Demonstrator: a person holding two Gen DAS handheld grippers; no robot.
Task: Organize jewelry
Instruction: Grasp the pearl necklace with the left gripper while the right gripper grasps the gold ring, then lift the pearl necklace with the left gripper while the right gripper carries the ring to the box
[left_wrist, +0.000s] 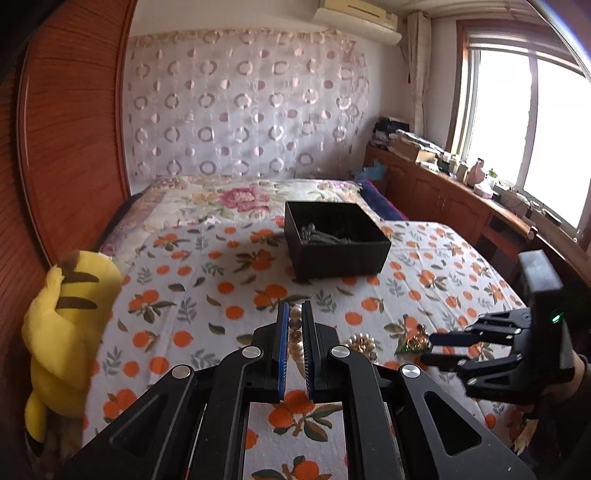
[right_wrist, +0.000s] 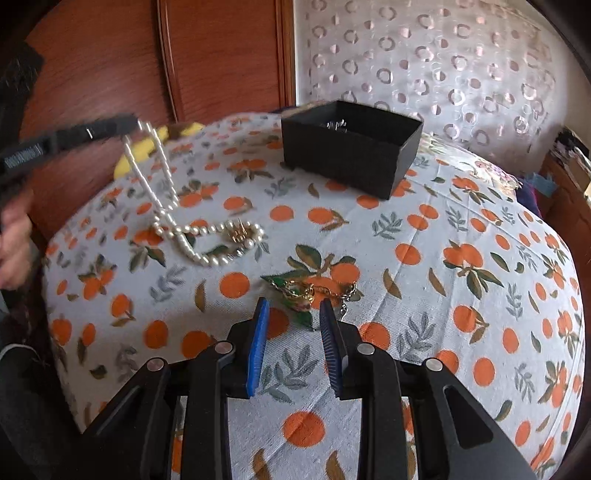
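My left gripper (left_wrist: 295, 310) is shut on a pearl necklace (left_wrist: 295, 332), with beads showing between its blue pads. In the right wrist view the left gripper (right_wrist: 129, 123) lifts one end of the pearl necklace (right_wrist: 166, 206), while the rest trails on the bedspread beside a gold brooch (right_wrist: 240, 234). My right gripper (right_wrist: 293, 308) stands open just short of a green and gold chain piece (right_wrist: 295, 290) lying on the cloth; nothing is between its pads. It shows as well at the right of the left wrist view as the right gripper (left_wrist: 430, 349). A black box (left_wrist: 336, 236) holding silvery jewelry sits further back on the bed.
A yellow plush toy (left_wrist: 62, 332) lies at the bed's left edge against the wooden headboard (left_wrist: 66, 147). The orange-print bedspread (right_wrist: 461, 295) covers the bed. A wooden cabinet (left_wrist: 436, 192) with clutter runs under the window at right.
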